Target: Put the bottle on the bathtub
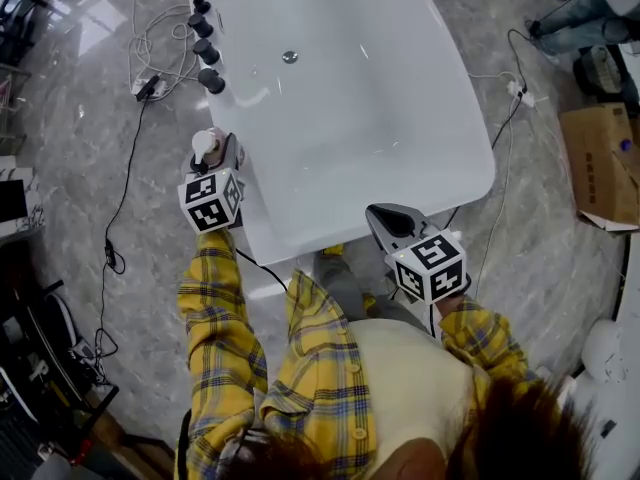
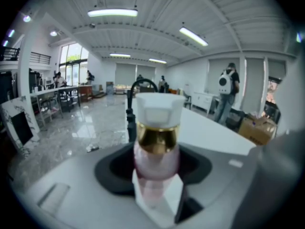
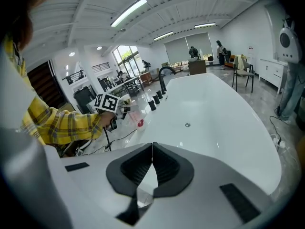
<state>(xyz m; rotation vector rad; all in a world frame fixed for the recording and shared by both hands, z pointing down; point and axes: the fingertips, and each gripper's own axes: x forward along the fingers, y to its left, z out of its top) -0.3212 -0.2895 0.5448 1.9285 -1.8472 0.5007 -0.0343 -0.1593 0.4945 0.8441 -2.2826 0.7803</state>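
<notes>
Your left gripper [image 2: 156,175] is clamped on the bottle [image 2: 156,149]: jaws parted only as far as the pink body is wide, pads pressed to both sides. The bottle stands upright in the grip, long axis vertical, with the gold collar [image 2: 156,138] and white cap [image 2: 159,108] well clear above the jaws. From the head view, it sits at the left rim of the bathtub [image 1: 470,128], on your side of the row of black tap knobs [image 1: 207,53], just at the outer edge of the ledge. Whether the base touches the rim, you cannot tell from any view. The left hand is the one on the job. The likely move is short: inward over the flat ledge, then straight down, keeping the axis plumb before opening. Your right gripper [image 3: 152,163] has its jaws pressed together on nothing and hangs over the near end of the tub, well apart from the bottle. Writing: none readable on the bottle, no label visible. The marker cube [image 1: 211,200] carries only square patterns. Print on the cardboard box [image 1: 603,163] on the floor is too small to read.
</notes>
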